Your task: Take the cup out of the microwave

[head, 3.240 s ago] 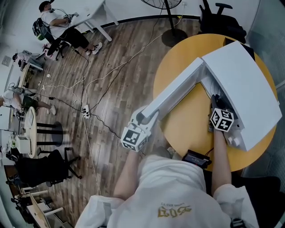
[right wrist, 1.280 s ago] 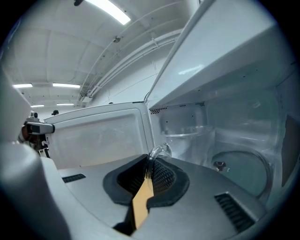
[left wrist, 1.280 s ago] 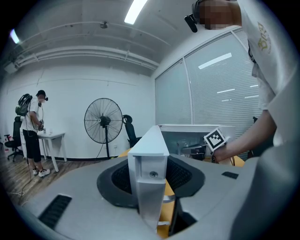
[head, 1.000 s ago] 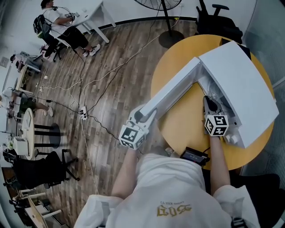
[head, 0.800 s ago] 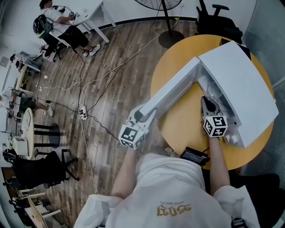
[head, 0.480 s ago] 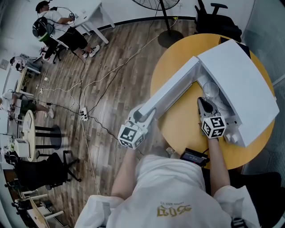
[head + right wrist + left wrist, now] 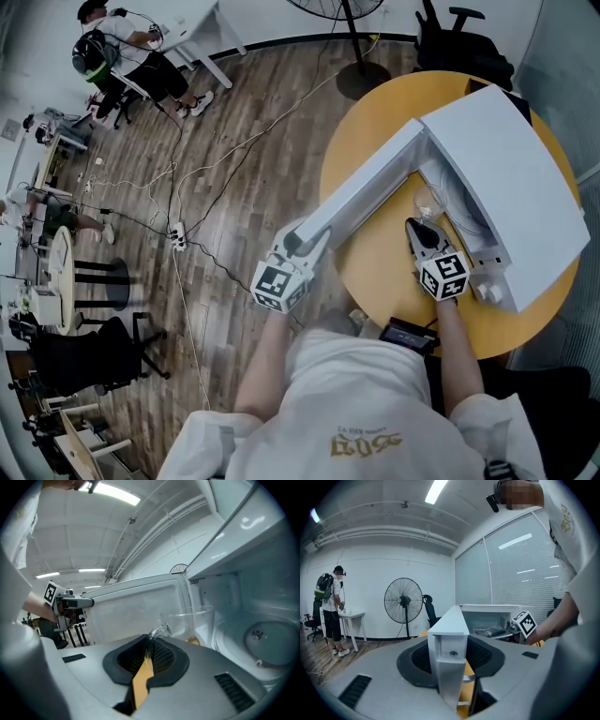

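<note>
- Left claw clamped on the open microwave door, at 9 o'clock of the cup.
- Right claw grasps the cup by its handle; cup at the cavity mouth, seemingly almost clear.

Dark wood-plank floor fills the head view, with white cables snaking across to a power strip. At 11 o'clock there's a person by a white desk. Fan at 12, black chair at 1, round yellow tabletop at 3. A ceiling strip light glows overhead.
</note>
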Motion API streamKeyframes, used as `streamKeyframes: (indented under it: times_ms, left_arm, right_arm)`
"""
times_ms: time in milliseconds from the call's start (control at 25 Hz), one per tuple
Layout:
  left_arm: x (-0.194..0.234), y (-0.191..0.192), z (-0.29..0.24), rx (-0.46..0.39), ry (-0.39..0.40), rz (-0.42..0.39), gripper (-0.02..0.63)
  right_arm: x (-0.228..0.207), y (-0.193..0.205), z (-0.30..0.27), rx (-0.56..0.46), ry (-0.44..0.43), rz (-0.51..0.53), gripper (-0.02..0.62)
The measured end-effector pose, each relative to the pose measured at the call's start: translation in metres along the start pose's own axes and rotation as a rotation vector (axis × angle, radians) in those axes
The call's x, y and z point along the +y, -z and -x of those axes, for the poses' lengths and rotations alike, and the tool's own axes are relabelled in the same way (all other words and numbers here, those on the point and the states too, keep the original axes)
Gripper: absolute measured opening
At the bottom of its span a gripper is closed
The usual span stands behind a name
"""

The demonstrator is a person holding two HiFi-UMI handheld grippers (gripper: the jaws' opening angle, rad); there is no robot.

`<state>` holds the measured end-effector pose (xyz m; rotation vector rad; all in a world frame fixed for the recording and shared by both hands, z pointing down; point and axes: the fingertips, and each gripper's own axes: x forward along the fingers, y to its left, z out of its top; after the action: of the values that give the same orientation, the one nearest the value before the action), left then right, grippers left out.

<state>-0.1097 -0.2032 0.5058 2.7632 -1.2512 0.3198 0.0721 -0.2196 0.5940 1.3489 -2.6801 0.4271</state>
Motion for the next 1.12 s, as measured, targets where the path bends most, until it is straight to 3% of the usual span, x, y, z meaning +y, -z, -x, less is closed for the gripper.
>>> streamKeyframes:
  times_ms: [1120]
  left_arm:
    - [-0.001, -0.003, 0.001, -0.013, -0.012, 0.0, 0.178]
  right_arm:
    - [0.069, 0.059, -0.007, 0.142, -0.255, -0.003, 0.018]
